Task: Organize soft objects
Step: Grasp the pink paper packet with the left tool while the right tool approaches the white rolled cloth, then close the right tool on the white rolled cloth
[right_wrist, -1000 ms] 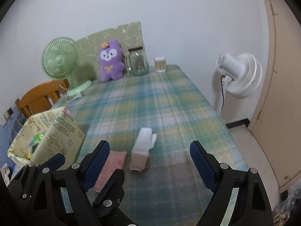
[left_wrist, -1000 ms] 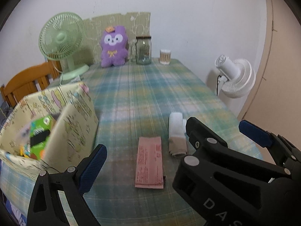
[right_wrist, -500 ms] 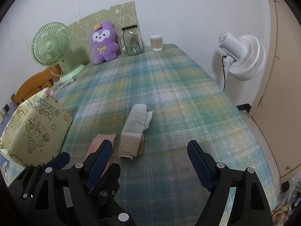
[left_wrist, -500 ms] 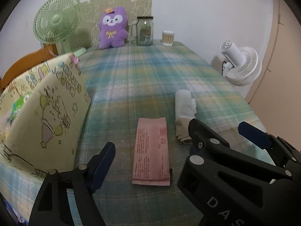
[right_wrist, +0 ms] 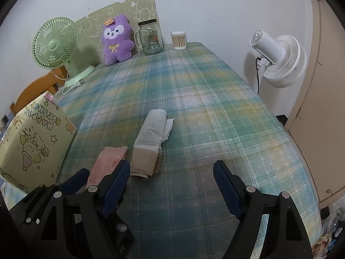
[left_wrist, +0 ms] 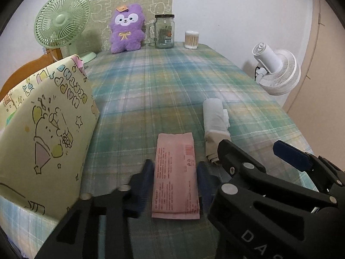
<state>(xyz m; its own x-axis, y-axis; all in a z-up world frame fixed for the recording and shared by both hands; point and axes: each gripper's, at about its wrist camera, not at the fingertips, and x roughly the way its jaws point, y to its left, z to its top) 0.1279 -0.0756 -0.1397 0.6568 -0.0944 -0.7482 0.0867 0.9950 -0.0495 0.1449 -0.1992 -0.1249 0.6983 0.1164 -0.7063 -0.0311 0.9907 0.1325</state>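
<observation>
A flat pink packet [left_wrist: 175,172] lies on the plaid tablecloth [left_wrist: 161,82]. My left gripper [left_wrist: 175,172] straddles it and its jaws are closing, one pad along each long edge; the packet lies flat and undeformed. A white and beige cloth roll [left_wrist: 214,116] rests just right of the packet. My right gripper [right_wrist: 171,166] hovers open over bare cloth, with the roll [right_wrist: 151,138] just ahead of its left finger. The packet [right_wrist: 110,160] shows partly behind that finger. A yellow printed gift bag [left_wrist: 47,129] stands open at the left.
A purple plush toy [left_wrist: 126,29], a glass jar [left_wrist: 164,32] and a cup of cotton swabs [left_wrist: 191,40] line the far edge. A green fan [left_wrist: 61,20] stands at the back left. A white fan [left_wrist: 276,71] and a door are beyond the table's right edge.
Both grippers sank toward the table. The left jaws narrowed from wide open until they flank the pink packet. The right jaws stayed wide.
</observation>
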